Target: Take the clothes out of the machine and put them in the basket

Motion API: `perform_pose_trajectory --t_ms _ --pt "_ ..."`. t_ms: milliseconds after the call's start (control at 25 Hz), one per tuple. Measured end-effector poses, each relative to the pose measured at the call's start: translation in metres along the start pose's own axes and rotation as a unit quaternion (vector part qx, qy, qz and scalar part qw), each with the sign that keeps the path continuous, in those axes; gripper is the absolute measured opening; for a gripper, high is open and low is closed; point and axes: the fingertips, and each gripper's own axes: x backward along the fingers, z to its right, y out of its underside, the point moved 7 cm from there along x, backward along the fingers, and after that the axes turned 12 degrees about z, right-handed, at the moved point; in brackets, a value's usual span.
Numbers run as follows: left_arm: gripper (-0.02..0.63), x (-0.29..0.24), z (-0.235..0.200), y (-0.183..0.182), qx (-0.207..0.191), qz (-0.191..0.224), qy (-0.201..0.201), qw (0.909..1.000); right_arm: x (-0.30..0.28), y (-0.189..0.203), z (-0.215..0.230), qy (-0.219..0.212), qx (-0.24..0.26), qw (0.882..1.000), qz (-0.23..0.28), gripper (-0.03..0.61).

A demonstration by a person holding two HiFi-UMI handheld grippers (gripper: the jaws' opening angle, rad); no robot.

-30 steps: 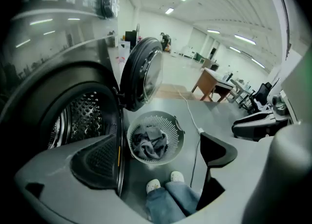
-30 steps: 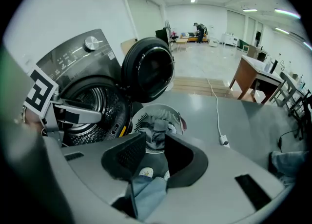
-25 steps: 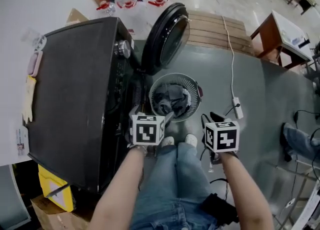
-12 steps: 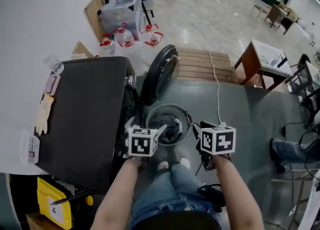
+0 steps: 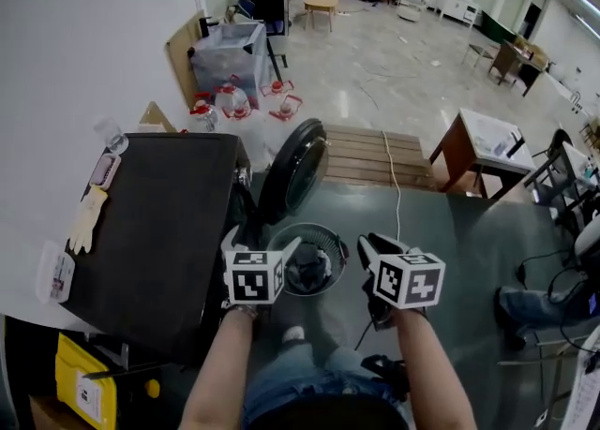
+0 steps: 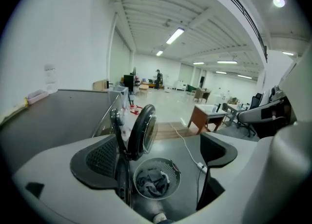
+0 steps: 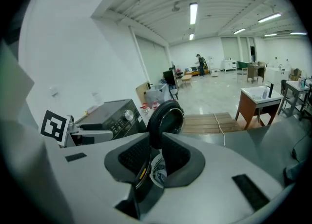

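Hovering above the basket [image 5: 323, 228] beside the machine [image 5: 150, 222], both tongs seem done with this load, since the clothes [image 5: 307, 269] lie inside it. The left tongs [image 5: 262, 239] gape empty, while the right tongs [image 5: 375, 245] have just been closing to a narrow, empty slit.

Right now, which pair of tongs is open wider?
The left tongs: jaws wide apart, empty, framing the basket. The right tongs have just been closing to a narrow gap, nothing between them.
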Motion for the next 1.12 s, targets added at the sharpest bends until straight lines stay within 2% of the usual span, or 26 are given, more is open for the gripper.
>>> perform_pose_trajectory --t_ms 280,560,680,880,1120 --pt "0.537 0.038 0.046 -0.022 -0.013 0.046 -0.039 0.9981 0.044 -0.019 0.016 -0.038 0.068 0.996 0.040 0.066" --pt "0.537 0.098 0.103 -0.031 -0.047 0.102 -0.084 0.9900 0.110 -0.025 0.039 -0.072 0.103 0.989 0.072 0.066" --pt "0.537 0.120 0.128 -0.031 -0.061 0.127 -0.099 0.9851 0.132 -0.023 0.045 -0.091 0.130 0.984 0.082 0.066" --pt "0.537 0.151 0.151 -0.035 -0.082 0.163 -0.121 0.9758 0.159 -0.028 0.042 -0.124 0.188 0.968 0.108 0.066" --pt "0.537 0.176 0.165 -0.047 -0.127 0.183 -0.113 0.9685 0.176 -0.045 0.024 -0.144 0.208 0.957 0.141 0.063"
